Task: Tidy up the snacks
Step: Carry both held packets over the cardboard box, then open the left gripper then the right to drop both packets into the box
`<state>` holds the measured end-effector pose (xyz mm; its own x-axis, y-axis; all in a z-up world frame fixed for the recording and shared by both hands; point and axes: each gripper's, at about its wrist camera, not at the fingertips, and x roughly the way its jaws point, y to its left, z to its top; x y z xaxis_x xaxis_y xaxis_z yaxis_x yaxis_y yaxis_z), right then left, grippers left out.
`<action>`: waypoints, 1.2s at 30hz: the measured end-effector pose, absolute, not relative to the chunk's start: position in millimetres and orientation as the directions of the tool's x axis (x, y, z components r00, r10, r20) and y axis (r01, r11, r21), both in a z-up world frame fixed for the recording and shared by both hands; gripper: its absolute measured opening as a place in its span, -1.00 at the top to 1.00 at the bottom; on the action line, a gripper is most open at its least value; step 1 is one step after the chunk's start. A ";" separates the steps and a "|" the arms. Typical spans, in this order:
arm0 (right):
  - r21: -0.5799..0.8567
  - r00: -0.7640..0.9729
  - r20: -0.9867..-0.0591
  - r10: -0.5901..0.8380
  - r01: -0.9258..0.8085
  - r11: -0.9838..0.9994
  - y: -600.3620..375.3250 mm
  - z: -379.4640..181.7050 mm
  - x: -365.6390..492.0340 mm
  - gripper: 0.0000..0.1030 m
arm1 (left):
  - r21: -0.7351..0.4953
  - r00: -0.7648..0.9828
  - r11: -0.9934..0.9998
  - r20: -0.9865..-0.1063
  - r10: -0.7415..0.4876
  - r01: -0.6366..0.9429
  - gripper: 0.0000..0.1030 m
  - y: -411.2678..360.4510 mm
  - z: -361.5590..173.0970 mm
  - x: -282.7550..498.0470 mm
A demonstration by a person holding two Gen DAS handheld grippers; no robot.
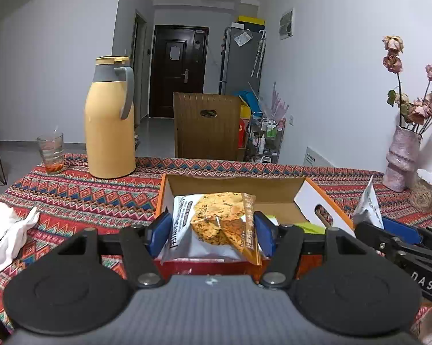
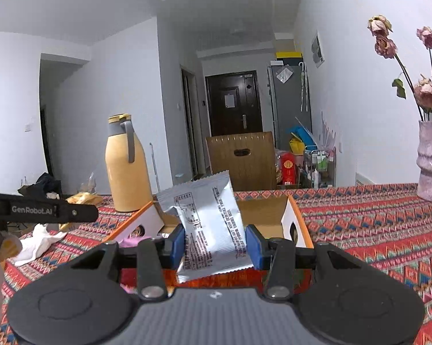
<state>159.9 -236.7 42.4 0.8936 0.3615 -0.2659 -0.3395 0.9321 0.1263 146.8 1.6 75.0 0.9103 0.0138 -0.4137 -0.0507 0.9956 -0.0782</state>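
My left gripper is shut on a white and orange cracker packet and holds it over the open orange cardboard box. My right gripper is shut on a silver snack packet, held upright over the same box. In the left wrist view the right gripper shows at the box's right side with the silver packet. In the right wrist view the left gripper's arm shows at the far left.
A yellow thermos jug and a glass stand on the patterned tablecloth at the back left. A crumpled white tissue lies at the left. A pink vase with dried roses stands at the right.
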 end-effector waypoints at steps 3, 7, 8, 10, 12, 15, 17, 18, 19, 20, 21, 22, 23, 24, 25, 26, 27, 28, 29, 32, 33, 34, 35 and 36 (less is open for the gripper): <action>0.127 0.894 -0.275 0.353 -0.330 0.935 -232.2 43.4 178.7 0.15 | -0.086 0.909 0.995 -0.417 0.017 -0.058 -0.22 0.4 76.0 164.8; 0.119 0.896 -0.286 0.339 -0.318 0.941 -226.9 42.8 205.0 0.15 | -0.091 0.901 0.992 -0.432 0.041 -0.089 -0.22 -0.9 72.8 190.8; 0.121 0.897 -0.292 0.332 -0.310 0.943 -225.3 42.0 213.4 0.15 | -0.095 0.897 0.991 -0.439 0.048 -0.099 -0.22 -0.5 71.4 197.0; 0.124 0.896 -0.307 0.322 -0.298 0.947 -222.8 38.8 227.1 0.15 | -0.102 0.891 0.988 -0.450 0.060 -0.118 -0.22 0.8 66.8 209.3; 0.123 0.894 -0.323 0.311 -0.286 0.950 -220.3 33.4 240.4 0.15 | -0.105 0.887 0.985 -0.455 0.075 -0.137 -0.22 2.8 61.0 218.7; 0.124 0.895 -0.335 0.296 -0.269 0.955 -217.6 22.3 251.4 0.15 | -0.112 0.882 0.981 -0.463 0.089 -0.158 -0.22 8.0 50.2 229.8; 0.119 0.896 -0.336 0.290 -0.265 0.957 -216.1 16.0 253.4 0.15 | -0.121 0.881 0.980 -0.465 0.085 -0.159 -0.22 11.3 43.0 234.1; 0.116 0.895 -0.337 0.292 -0.268 0.956 -214.6 13.0 254.6 0.15 | -0.118 0.879 0.980 -0.468 0.088 -0.160 -0.22 11.9 40.2 236.0; 0.113 0.893 -0.341 0.295 -0.272 0.956 -213.5 10.1 255.8 0.15 | -0.114 0.877 0.980 -0.472 0.090 -0.162 -0.22 12.7 37.6 238.1; 0.109 0.892 -0.343 0.296 -0.275 0.955 -211.2 8.2 257.1 0.15 | -0.111 0.875 0.981 -0.476 0.091 -0.162 -0.22 13.7 34.8 240.1; 0.106 0.890 -0.347 0.296 -0.276 0.955 -210.6 6.3 259.3 0.15 | -0.106 0.872 0.981 -0.481 0.094 -0.164 -0.22 14.6 32.2 241.7; 0.104 0.888 -0.352 0.297 -0.278 0.955 -209.4 4.2 259.7 0.15 | -0.098 0.869 0.981 -0.484 0.099 -0.167 -0.22 15.0 30.0 242.3; 0.105 0.885 -0.358 0.297 -0.278 0.955 -209.3 2.3 260.7 0.15 | -0.093 0.868 0.981 -0.486 0.103 -0.168 -0.22 15.4 28.2 242.6; 0.106 0.884 -0.363 0.296 -0.276 0.955 -209.1 0.6 262.0 0.15 | -0.093 0.867 0.982 -0.487 0.101 -0.167 -0.22 15.2 27.1 242.1; 0.107 0.883 -0.366 0.294 -0.274 0.956 -209.2 -0.3 262.6 0.15 | -0.095 0.867 0.982 -0.489 0.098 -0.164 -0.22 15.4 25.8 242.8; 0.109 0.881 -0.371 0.292 -0.271 0.956 -209.5 -1.4 264.3 0.15 | -0.094 0.865 0.982 -0.492 0.096 -0.162 -0.22 15.2 24.6 243.2; 0.110 0.880 -0.376 0.290 -0.269 0.957 -209.3 -2.3 265.7 0.15 | -0.095 0.866 0.983 -0.491 0.093 -0.160 -0.24 14.3 24.0 242.9; 0.109 0.880 -0.380 0.287 -0.265 0.958 -208.7 -3.1 267.0 0.15 | -0.095 0.867 0.983 -0.490 0.093 -0.159 -0.27 14.1 23.3 242.0; 0.108 0.879 -0.383 0.284 -0.262 0.959 -208.0 -3.7 267.8 0.15 | -0.096 0.869 0.982 -0.486 0.095 -0.161 -0.28 13.9 23.2 241.2; 0.108 0.883 -0.383 0.271 -0.249 0.962 -208.6 -2.5 266.1 0.10 | -0.121 0.884 0.980 -0.460 0.086 -0.158 -0.71 16.3 26.0 235.1; 0.109 0.884 -0.384 0.266 -0.243 0.964 -209.5 -2.2 265.6 0.01 | -0.122 0.890 0.979 -0.446 0.095 -0.165 -0.96 16.3 27.7 232.3; 0.114 0.886 -0.383 0.261 -0.236 0.965 -210.8 -1.8 265.4 -0.31 | -0.123 0.896 0.977 -0.430 0.107 -0.176 -1.00 16.8 29.4 229.2; 0.121 0.890 -0.376 0.258 -0.228 0.966 -213.2 -1.3 263.8 -0.72 | -0.127 0.902 0.975 -0.417 0.114 -0.182 -1.00 16.9 31.3 226.0; 0.126 0.894 -0.368 0.254 -0.223 0.967 -214.5 -0.9 262.1 -0.86 | -0.134 0.903 0.975 -0.416 0.109 -0.179 -1.00 17.4 32.4 224.9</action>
<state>262.1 -214.5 -0.9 0.8942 0.2544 -0.3684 -0.2233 0.9666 0.1257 224.9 17.4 32.4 0.9029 0.1090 -0.4158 -0.1794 0.9746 -0.1341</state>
